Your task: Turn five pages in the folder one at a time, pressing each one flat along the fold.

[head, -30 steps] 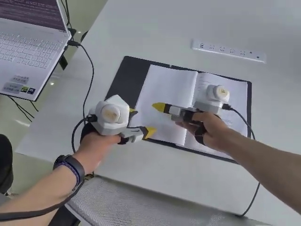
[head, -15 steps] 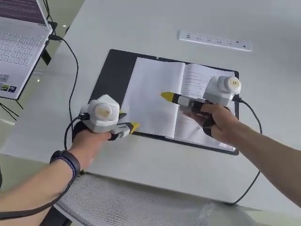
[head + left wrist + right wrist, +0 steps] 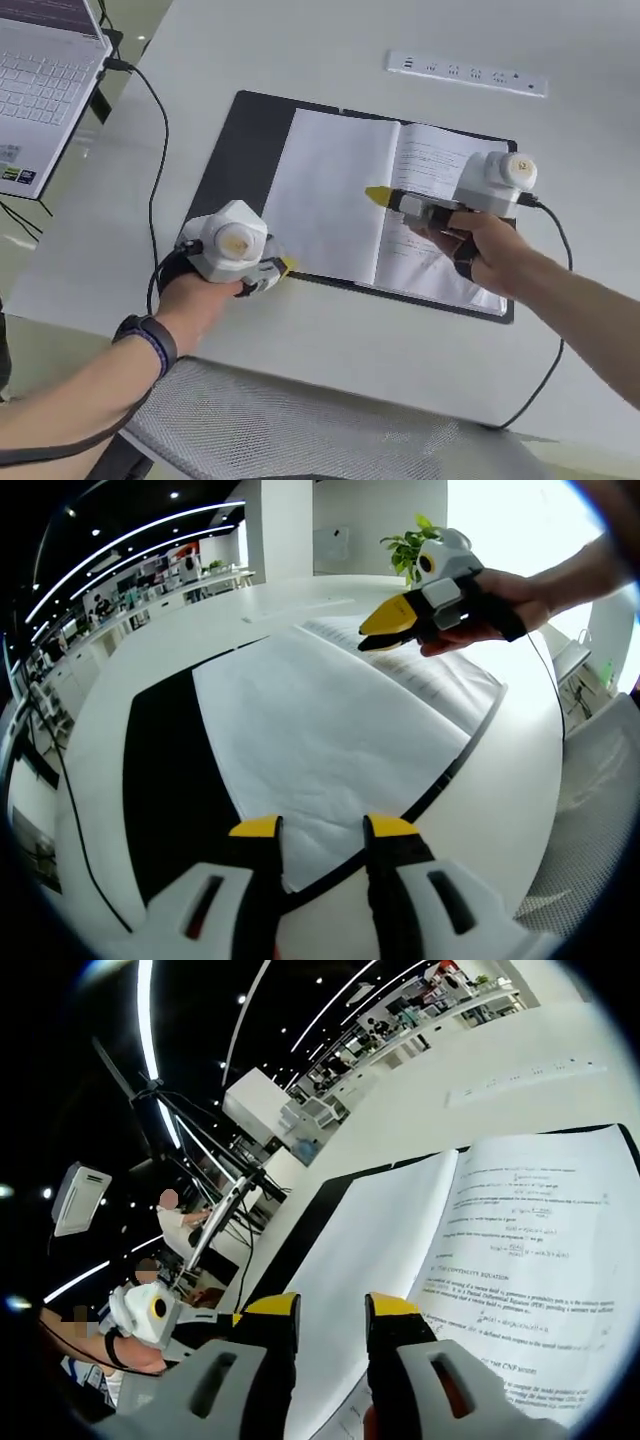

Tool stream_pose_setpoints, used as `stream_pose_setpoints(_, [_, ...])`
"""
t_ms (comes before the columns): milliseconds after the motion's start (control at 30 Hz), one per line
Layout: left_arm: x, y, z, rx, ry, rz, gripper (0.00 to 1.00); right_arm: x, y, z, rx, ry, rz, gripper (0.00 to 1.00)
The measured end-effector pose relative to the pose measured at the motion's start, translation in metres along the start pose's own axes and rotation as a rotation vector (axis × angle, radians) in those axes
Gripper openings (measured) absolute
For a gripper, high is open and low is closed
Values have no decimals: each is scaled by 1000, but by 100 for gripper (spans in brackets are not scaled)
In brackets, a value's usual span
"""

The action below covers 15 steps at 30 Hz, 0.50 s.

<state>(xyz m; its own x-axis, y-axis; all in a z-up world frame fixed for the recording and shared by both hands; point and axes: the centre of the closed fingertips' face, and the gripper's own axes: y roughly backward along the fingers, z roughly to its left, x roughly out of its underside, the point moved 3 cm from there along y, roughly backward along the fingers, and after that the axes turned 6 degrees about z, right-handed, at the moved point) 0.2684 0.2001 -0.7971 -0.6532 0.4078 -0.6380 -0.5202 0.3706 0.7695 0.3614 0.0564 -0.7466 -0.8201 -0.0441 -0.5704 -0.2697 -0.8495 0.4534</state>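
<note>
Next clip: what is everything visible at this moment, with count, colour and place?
open black folder: one, black, middle of the table.
blank white page: one, white, left of the fold.
printed white page: one, white with dark text, right of the fold.
white power strip: one, white, beyond the folder.
white laptop: one, white, far left.
black cable: one, black, between laptop and folder.
white table: one, white, under everything.
grey mesh chair: one, grey, near side.
left claw: one, white with yellow tips, open, at the blank page's near edge.
right claw: one, same colours, open, tips near the fold.
</note>
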Motion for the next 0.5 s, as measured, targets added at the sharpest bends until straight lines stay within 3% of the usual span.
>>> stream_pose_setpoints(200, [-1, 1, -1, -3, 10, -5, 31, -9, -7, -16, 20, -23, 7, 17])
stream_pose_setpoints(267, [-1, 1, -1, -3, 14, -3, 31, -10, -9, -26, 51, -18, 20, 14])
stream_pose_setpoints(400, [-1, 1, -1, 0, 19, -3, 30, -16, -13, -31, 40, -41, 1, 12])
stream_pose_setpoints(467, [-2, 1, -1, 0, 24, -4, 30, -13, -15, -32, 49, -35, 19, 6])
stream_pose_setpoints(500, [-1, 0, 0, 0, 25, -4, 30, -13, -14, -38, 77, -52, 17, 1])
